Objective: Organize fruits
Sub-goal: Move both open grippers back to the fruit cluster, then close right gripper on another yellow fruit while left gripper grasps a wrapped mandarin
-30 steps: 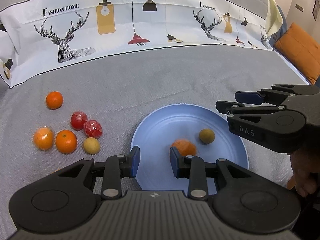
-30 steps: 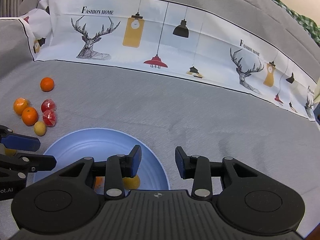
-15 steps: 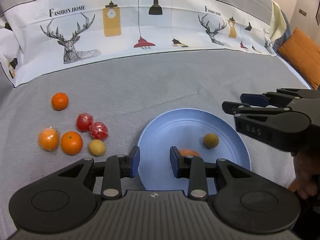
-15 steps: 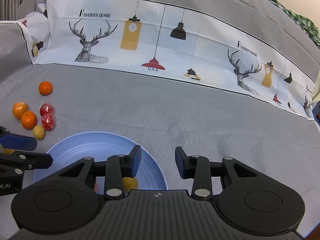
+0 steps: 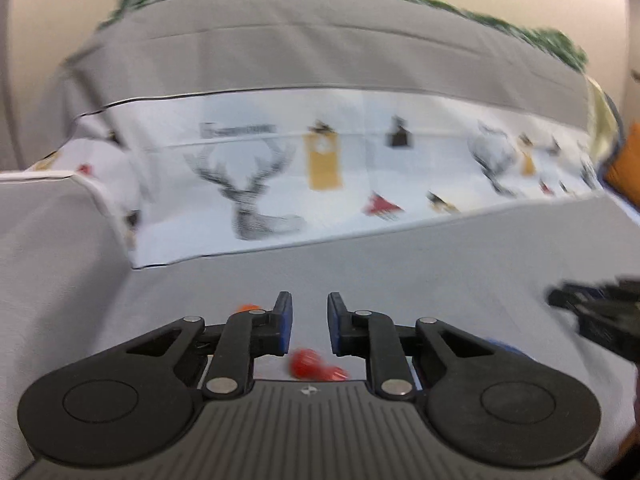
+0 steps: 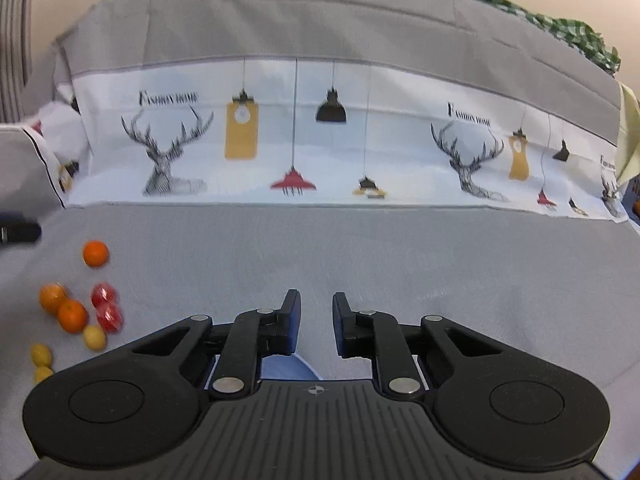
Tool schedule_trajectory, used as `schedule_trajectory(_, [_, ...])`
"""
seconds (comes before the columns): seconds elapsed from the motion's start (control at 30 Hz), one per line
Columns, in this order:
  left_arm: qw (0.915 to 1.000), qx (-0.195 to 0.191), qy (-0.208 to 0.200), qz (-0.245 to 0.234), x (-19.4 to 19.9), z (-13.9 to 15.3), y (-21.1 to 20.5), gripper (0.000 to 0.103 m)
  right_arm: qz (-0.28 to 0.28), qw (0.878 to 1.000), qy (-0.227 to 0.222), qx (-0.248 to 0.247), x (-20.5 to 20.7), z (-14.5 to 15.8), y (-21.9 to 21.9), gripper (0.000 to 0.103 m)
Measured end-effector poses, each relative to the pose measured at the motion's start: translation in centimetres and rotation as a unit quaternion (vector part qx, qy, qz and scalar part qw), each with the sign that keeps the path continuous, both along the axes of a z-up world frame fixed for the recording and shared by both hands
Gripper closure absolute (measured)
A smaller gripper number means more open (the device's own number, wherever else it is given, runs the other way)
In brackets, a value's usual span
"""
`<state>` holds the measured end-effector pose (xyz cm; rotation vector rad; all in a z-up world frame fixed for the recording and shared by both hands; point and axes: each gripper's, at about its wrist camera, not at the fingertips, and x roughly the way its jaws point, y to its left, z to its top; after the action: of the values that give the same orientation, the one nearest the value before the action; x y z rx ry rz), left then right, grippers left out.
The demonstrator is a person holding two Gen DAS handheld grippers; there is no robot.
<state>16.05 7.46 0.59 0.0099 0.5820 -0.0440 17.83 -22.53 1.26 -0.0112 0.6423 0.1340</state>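
My left gripper (image 5: 308,322) is open and empty; its view is blurred by motion. Two red fruits (image 5: 310,363) show low between its fingers, and a bit of an orange (image 5: 246,307) by the left finger. A sliver of the blue plate (image 5: 508,349) shows at the right. My right gripper (image 6: 316,322) is open and empty. In the right wrist view, three oranges (image 6: 95,253), two red fruits (image 6: 106,306) and three small yellow fruits (image 6: 94,337) lie on the grey cloth at the left. Only a patch of the blue plate (image 6: 282,368) shows under the right gripper's fingers.
A white printed cloth with deer and lamps (image 6: 320,140) covers the grey sofa back. An orange cushion (image 5: 628,168) sits at the far right. The right gripper (image 5: 600,320) appears at the right edge of the left wrist view, and the left gripper's tip (image 6: 18,232) at the left edge of the right wrist view.
Both grippers have tilted upward and pulled back from the plate. The left gripper has swung left to above the red fruits. The plate and its fruits have dropped almost out of view.
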Motion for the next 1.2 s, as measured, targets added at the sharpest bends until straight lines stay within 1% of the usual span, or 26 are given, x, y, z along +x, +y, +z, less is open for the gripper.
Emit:
schedule_trajectory(0.03, [0.9998, -0.015, 0.003, 0.014, 0.3, -0.1, 1.4, 0.083, 0.005, 1.0, -0.006, 0.006, -0.1, 0.2, 0.1, 0.085])
schedule_trajectory(0.1, [0.9964, -0.062, 0.022, 0.054, 0.6, -1.4, 4.6, 0.083, 0.014, 1.0, -0.011, 0.016, -0.1, 0.4, 0.3, 0.085])
schedule_trajectory(0.13, [0.9898, -0.102, 0.053, 0.085, 1.1, -2.4, 6.3, 0.083, 0.02, 1.0, -0.013, 0.02, -0.1, 0.5, 0.5, 0.085])
schedule_trajectory(0.17, [0.9818, -0.138, 0.07, 0.11, 1.4, -2.9, 7.9, 0.083, 0.028, 0.999, -0.013, 0.024, -0.1, 0.5, 0.8, 0.085])
schedule_trajectory(0.23, [0.9699, -0.179, 0.084, 0.142, 1.8, -3.5, 10.0, 0.083, 0.042, 0.999, -0.008, 0.03, 0.0, 0.4, 1.5, 0.085])
schedule_trajectory(0.27, [0.9628, -0.202, 0.099, 0.151, 2.1, -4.1, 10.7, 0.083, 0.051, 0.998, -0.003, 0.036, 0.1, 0.3, 2.1, 0.085])
schedule_trajectory(0.33, [0.9529, -0.226, 0.121, 0.162, 2.6, -5.0, 11.5, 0.083, 0.071, 0.996, 0.007, 0.045, 0.4, 0.1, 3.2, 0.085])
schedule_trajectory(0.4, [0.9489, -0.231, 0.133, 0.168, 3.2, -5.5, 11.6, 0.083, 0.093, 0.994, 0.017, 0.055, 0.4, 0.0, 4.6, 0.085])
schedule_trajectory(0.47, [0.948, -0.234, 0.143, 0.162, 3.7, -5.9, 11.4, 0.083, 0.116, 0.991, 0.028, 0.066, 0.8, -0.2, 6.3, 0.085])
schedule_trajectory(0.6, [0.9534, -0.213, 0.158, 0.143, 4.2, -6.8, 10.6, 0.077, 0.16, 0.983, 0.052, 0.078, 1.2, -0.8, 9.7, 0.085])
schedule_trajectory(0.67, [0.9561, -0.201, 0.165, 0.136, 4.5, -7.1, 10.1, 0.067, 0.177, 0.979, 0.063, 0.075, 1.1, -1.3, 11.4, 0.085])
schedule_trajectory(0.73, [0.9574, -0.193, 0.168, 0.133, 4.7, -7.4, 9.7, 0.062, 0.186, 0.978, 0.067, 0.073, 1.1, -1.8, 12.9, 0.085])
schedule_trajectory(0.77, [0.9579, -0.19, 0.17, 0.132, 4.9, -7.5, 9.6, 0.061, 0.19, 0.977, 0.07, 0.073, 1.2, -2.0, 13.5, 0.085])
schedule_trajectory(0.97, [0.9565, -0.185, 0.189, 0.124, 5.8, -8.6, 9.0, 0.058, 0.19, 0.971, 0.12, 0.078, 2.7, -4.4, 16.1, 0.083])
schedule_trajectory(1.17, [0.9579, -0.174, 0.192, 0.123, 6.4, -9.1, 8.6, 0.057, 0.181, 0.969, 0.154, 0.068, 4.1, -6.8, 17.9, 0.083])
schedule_trajectory(1.2, [0.9578, -0.174, 0.194, 0.122, 6.5, -9.2, 8.5, 0.057, 0.178, 0.97, 0.153, 0.063, 4.1, -7.0, 18.0, 0.077])
